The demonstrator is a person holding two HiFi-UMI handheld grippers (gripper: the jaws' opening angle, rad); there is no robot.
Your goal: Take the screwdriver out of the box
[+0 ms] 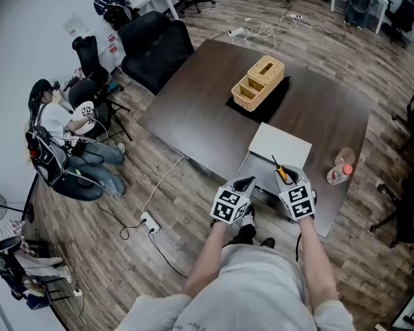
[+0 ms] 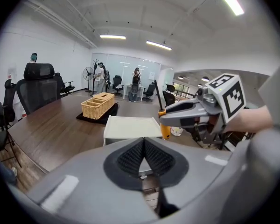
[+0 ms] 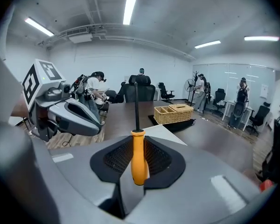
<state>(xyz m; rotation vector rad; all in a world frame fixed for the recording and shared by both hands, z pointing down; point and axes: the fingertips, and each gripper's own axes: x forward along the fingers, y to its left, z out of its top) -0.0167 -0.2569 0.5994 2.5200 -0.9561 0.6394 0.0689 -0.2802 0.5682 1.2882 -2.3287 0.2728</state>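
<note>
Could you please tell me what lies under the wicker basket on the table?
A black mat lies under the wicker basket, showing past its edges; whatever the basket covers cannot be seen.

This is an open-plan office. A large dark brown rectangular meeting table (image 1: pixel 207 109) fills the centre of the head view, with black high-backed swivel chairs (image 1: pixel 155 47) at its upper left. Long fluorescent ceiling strips (image 3: pixel 130 3) run overhead, and a glass partition wall (image 2: pixel 126 66) closes the far end.

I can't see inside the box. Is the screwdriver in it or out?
Out. The right tool is shut on the screwdriver, gripping its orange handle and holding it upright in the air over the box.
</note>
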